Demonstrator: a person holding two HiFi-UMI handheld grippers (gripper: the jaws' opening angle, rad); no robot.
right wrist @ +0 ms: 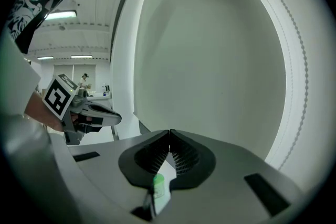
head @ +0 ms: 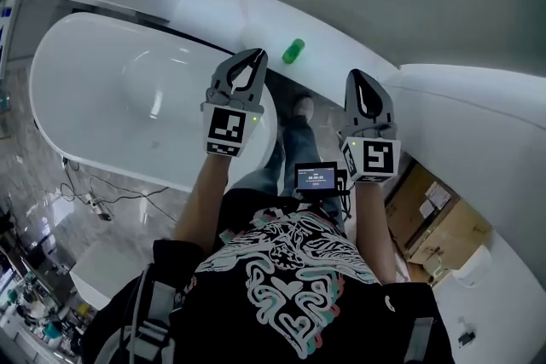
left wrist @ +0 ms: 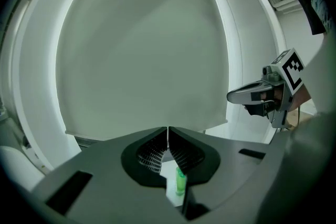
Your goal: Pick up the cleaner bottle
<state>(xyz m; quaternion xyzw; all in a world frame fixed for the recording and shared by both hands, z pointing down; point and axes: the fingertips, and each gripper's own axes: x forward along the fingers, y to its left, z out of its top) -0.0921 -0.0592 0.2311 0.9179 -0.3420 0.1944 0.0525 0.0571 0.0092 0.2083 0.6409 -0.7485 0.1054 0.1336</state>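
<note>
The cleaner bottle [head: 293, 50] is small and green and stands on a white ledge [head: 341, 43] behind the bathtub. My left gripper [head: 255, 55] hangs in the air just left of and short of the bottle, its jaws shut and empty. My right gripper [head: 358, 78] is to the bottle's right and nearer to me, also shut and empty. In the left gripper view the bottle [left wrist: 180, 182] shows low down, below the closed left gripper [left wrist: 168, 132]. In the right gripper view the bottle [right wrist: 158, 183] likewise sits below the closed right gripper [right wrist: 169, 136].
A large white bathtub [head: 111, 89] fills the left. Cables [head: 94, 196] lie on the marble floor beside it. Cardboard boxes [head: 435, 217] stand at the lower right under a curved white wall. A small screen [head: 316, 177] hangs at the person's chest.
</note>
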